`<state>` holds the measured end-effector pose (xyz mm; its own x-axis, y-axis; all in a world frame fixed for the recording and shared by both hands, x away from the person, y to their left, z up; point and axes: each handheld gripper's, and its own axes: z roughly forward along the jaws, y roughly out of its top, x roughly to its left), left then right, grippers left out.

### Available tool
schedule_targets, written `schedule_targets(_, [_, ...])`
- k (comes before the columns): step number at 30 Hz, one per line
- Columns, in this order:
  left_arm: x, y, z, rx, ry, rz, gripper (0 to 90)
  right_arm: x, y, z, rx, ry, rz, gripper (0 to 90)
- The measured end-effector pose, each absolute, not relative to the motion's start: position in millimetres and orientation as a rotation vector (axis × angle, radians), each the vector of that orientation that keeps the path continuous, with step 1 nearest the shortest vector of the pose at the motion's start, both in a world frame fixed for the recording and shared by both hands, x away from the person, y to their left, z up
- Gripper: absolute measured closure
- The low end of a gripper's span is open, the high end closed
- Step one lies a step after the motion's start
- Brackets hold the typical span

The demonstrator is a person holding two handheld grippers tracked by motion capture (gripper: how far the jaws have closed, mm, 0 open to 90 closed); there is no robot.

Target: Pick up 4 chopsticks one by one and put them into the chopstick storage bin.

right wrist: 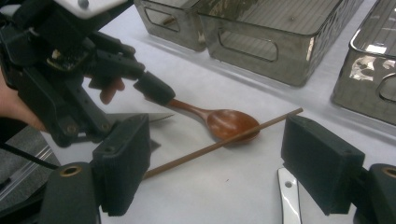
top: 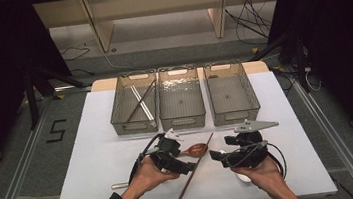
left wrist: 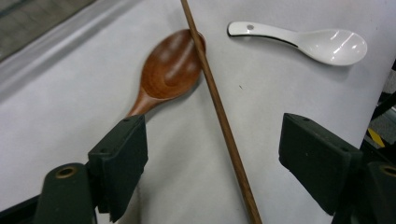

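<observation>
**Inspector A:** Position of the left gripper (top: pixel 184 166)?

**Inspector B:** Low over the white table (top: pixel 95 154), jaws spread wide and holding nothing. From the left gripper view, the wooden spoon (left wrist: pixel 168 70) lies ahead of the jaws, its handle running toward the left-hand jaw. A wooden chopstick (left wrist: pixel 219 116) passes between the jaws and crosses over the edge of the spoon's bowl.

**Inspector A:** And the right gripper (top: pixel 216 154)?

**Inspector B:** Also wide, also empty. It faces the left one, with spoon and chopstick lying between them. In the right gripper view the tip of the left gripper sits at the end of the spoon's handle.

**Inspector A:** Other items?

**Inspector B:** A white ceramic spoon (left wrist: pixel 303 41) rests beyond the chopstick, well apart from the wooden one. Three clear bins (top: pixel 182 99) stand side by side at the far edge; the leftmost holds a chopstick and a pale stick. A metal handle (top: pixel 120 185) protrudes beside the left wrist; the item cannot be identified.
</observation>
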<state>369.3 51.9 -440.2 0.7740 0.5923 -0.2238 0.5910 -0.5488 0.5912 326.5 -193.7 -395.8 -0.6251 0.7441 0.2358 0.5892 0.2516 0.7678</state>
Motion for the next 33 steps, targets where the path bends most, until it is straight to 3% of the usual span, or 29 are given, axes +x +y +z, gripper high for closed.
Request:
schedule_targets(9, [365, 38, -449, 2.350, 0.831, -0.001, 31.7, 327, -195, -396, 1.269, 2.338, 1.314, 25.1])
schedule_targets(16, [366, 31, -454, 2.377, 0.827, 0.001, 47.0, 327, -194, -396, 1.267, 2.341, 1.312, 25.1])
schedule_targets(33, [369, 21, -469, 2.457, 0.817, -0.028, 70.4, 327, -194, -396, 1.262, 2.346, 1.310, 25.2])
